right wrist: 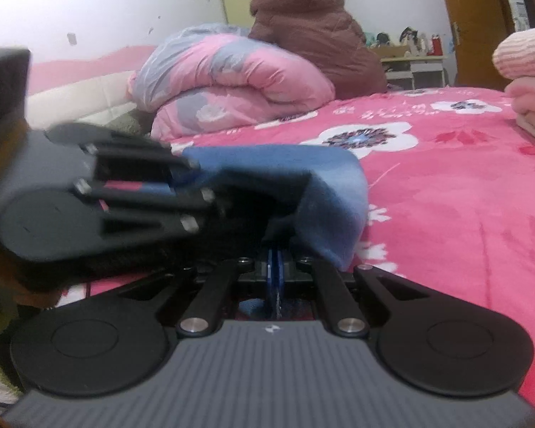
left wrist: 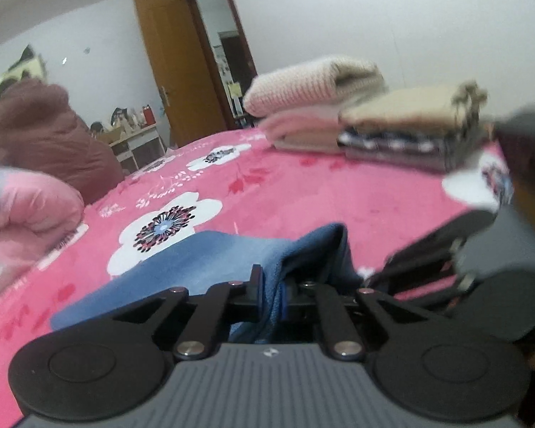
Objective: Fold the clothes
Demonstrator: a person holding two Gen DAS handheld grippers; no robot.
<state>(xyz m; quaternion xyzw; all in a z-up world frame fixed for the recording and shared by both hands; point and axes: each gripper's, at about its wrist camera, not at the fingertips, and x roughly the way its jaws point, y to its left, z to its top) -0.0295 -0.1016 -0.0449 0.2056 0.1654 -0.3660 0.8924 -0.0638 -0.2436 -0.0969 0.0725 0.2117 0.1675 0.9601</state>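
A blue cloth lies on the pink flowered bedsheet, and its near edge is lifted into a fold. My left gripper is shut on that raised edge, with blue fabric pinched between its fingers. Close on its right is my right gripper, seen from the side as a blurred dark body. In the right wrist view my right gripper is shut on the blue cloth, a thin blue layer squeezed between the pads. The left gripper sits just to its left, over the same cloth.
Folded clothes are stacked at the far side of the bed: a pink knit pile and a beige and plaid pile. A rolled pink quilt lies at the bed's head. A person in a brown coat sits beyond it.
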